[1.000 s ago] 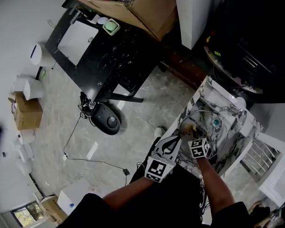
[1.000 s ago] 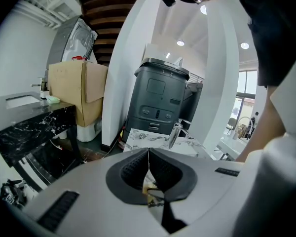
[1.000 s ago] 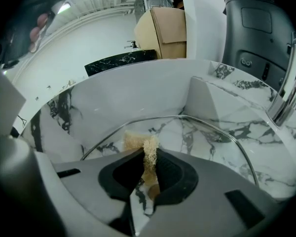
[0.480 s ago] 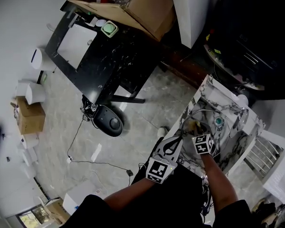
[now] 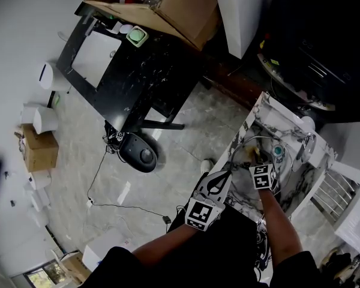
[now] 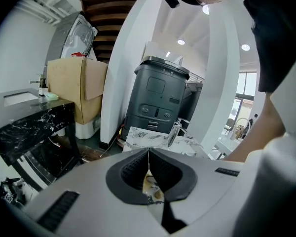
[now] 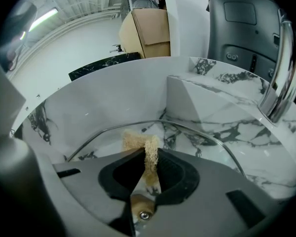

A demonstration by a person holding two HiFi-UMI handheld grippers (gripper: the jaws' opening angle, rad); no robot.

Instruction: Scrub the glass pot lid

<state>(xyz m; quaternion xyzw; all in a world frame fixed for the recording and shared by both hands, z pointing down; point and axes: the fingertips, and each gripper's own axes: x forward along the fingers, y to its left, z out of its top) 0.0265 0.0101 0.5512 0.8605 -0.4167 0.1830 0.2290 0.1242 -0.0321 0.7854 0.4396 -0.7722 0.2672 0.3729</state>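
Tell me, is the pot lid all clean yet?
Not yet. Done: the glass lid is in the sink, and the left gripper looks shut on its rim. In hand: the right gripper pinches a tan scrubber against the glass. No suds or water show, so I cannot tell how much is scrubbed. Left: the rest of the scrubbing, probably a rinse.

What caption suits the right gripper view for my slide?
Right gripper, jaws shut on a tan scrub pad, over the glass pot lid in the marble sink.
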